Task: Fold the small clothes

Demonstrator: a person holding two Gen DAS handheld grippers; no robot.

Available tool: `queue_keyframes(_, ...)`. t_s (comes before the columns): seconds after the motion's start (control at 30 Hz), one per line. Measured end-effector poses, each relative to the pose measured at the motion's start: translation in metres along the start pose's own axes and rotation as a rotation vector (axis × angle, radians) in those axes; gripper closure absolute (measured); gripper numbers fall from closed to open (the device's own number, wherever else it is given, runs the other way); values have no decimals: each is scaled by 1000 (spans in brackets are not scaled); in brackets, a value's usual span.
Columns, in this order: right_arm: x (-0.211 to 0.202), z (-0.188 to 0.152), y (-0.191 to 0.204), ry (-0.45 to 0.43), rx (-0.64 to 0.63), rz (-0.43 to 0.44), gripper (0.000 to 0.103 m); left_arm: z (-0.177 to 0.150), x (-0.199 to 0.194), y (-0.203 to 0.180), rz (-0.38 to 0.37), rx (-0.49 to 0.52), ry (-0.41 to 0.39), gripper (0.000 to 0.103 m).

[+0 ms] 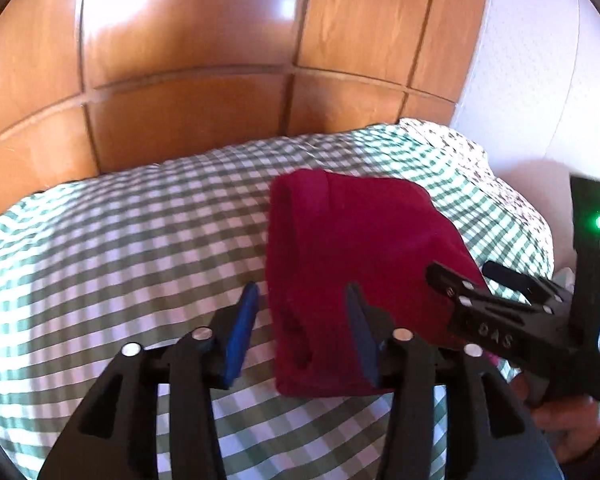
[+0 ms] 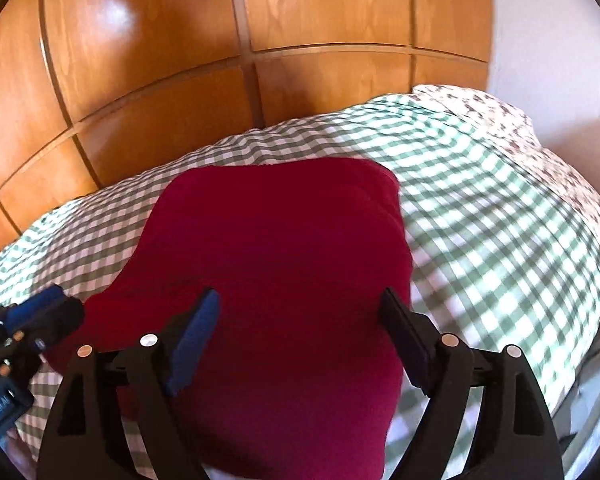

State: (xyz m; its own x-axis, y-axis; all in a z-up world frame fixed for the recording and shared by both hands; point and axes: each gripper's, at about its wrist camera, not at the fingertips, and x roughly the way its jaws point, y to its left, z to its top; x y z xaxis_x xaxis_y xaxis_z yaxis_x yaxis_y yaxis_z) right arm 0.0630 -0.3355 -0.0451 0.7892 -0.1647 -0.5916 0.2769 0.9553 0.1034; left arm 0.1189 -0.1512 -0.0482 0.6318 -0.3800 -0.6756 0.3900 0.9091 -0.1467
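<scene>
Checked bedspread (image 1: 140, 240) against wooden panelling (image 1: 188, 40)

"DAS" embossed on right tool (image 1: 466, 270); blue label on left tool (image 2: 48, 300) unreadable.

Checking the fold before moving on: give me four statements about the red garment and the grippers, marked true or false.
1. The red garment lies on a green checked cover. True.
2. The left gripper is clamped on the garment. False: its jaws stand apart, nothing pinched.
3. The right gripper is open above the garment. True.
4. A blue wall stands behind the bed. False: wooden panels do.
</scene>
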Motion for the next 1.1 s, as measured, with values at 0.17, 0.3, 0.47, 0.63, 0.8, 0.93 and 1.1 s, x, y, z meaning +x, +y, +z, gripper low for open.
queue_keyframes(0.17,-22,-19,2,-4,41,-53,14,-4,-24,4,67,-10,-53,42)
queue_keyframes(0.3,-40,-33,8,-20,50,-90,10,-8,-38,6,112,-24,-79,32)
queue_keyframes(0.47,-60,-42,14,-43,64,-121,9,-14,-51,10,139,-41,-94,24)
queue_keyframes(0.63,-78,-42,21,-102,47,-151,8,-20,-61,11,163,-50,-106,18)
queue_keyframes(0.8,-92,-42,24,-147,44,-170,6,-23,-70,13,181,-60,-123,13)
queue_keyframes(0.93,-94,-45,27,-147,38,-169,5,-25,-76,12,194,-56,-137,9)
queue_keyframes(1.1,-95,-48,30,-148,30,-168,5,-28,-80,11,200,-55,-143,7)
